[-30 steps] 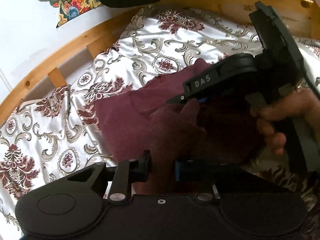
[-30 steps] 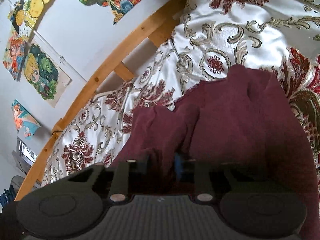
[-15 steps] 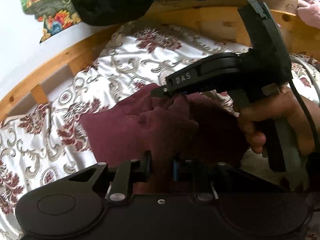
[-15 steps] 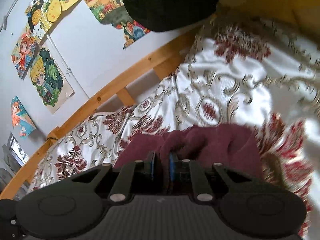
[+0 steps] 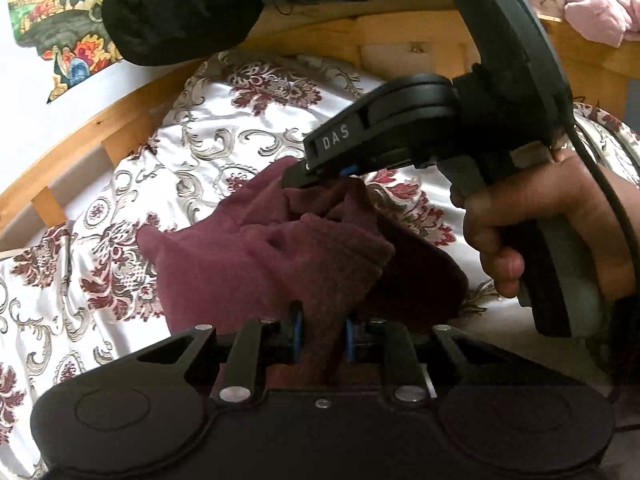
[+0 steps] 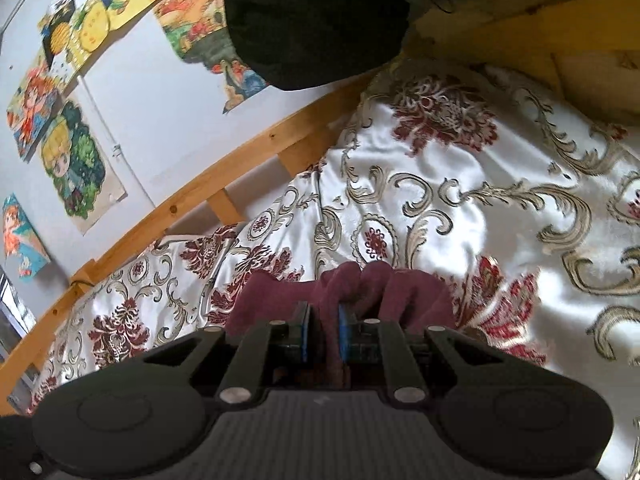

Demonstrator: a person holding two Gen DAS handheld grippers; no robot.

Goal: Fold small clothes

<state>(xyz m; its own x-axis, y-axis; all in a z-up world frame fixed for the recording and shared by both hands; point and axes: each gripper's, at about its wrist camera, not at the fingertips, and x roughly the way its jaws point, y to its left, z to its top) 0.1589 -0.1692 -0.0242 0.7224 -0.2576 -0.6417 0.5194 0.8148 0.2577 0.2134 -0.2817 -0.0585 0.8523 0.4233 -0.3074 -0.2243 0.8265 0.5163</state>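
While clamped (both tools (image 5: 321, 334) (image 6: 323, 334)), maroon garment (image 5: 248, 256) bunches.

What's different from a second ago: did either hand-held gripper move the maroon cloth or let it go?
Neither let go. The right hand-held gripper lifted its bunch of the maroon garment and carried it over the spread part, toward the wall side of the bedspread. The left hand-held gripper stayed clamped on its fold. In the right wrist view far less cloth shows ahead of the fingers. Bed frame and posters are unchanged.
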